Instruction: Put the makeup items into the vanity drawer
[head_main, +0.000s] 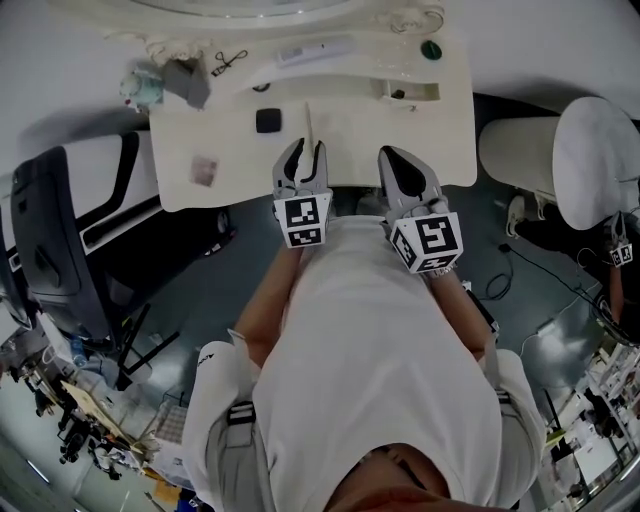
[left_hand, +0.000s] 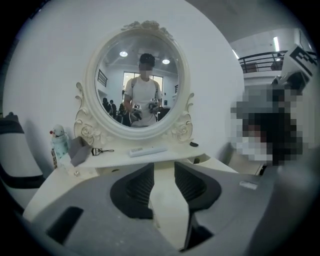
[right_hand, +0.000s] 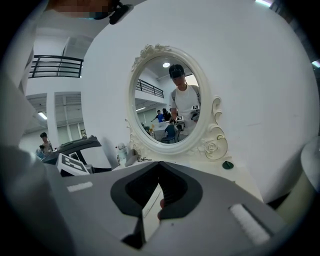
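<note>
Nearest is the person's white T-shirt (head_main: 370, 350), with both forearms reaching forward to the near edge of the cream vanity table (head_main: 350, 125). The left gripper (left_hand: 164, 167) sits at that edge with its jaws a narrow way apart, and only bare tabletop shows in the gap. Just beside it, the right gripper (right_hand: 158, 165) has its jaw tips drawn together. A small reddish spot low against one jaw is too small to name.

The makeup items all lie on top of the table:
- A thin pale stick (head_main: 310, 125) lies just ahead of the left gripper's tips, pointing away from the person.
- A small black square compact (head_main: 268, 120) lies to the left of the stick.
- A pinkish square piece (head_main: 205, 168) lies further left, near the table's left edge.

Along the raised back shelf, from left to right:
- a small pale bottle (left_hand: 59, 142)
- a grey box (left_hand: 77, 150), tilted against the bottle
- an eyelash curler (left_hand: 102, 150)
- a long white item (left_hand: 147, 150)
- a dark green round piece (head_main: 431, 49), well apart at the right end

Behind the shelf stands an oval mirror (left_hand: 140, 85) in an ornate white frame, set against a white wall. It reflects the person with both grippers
</note>
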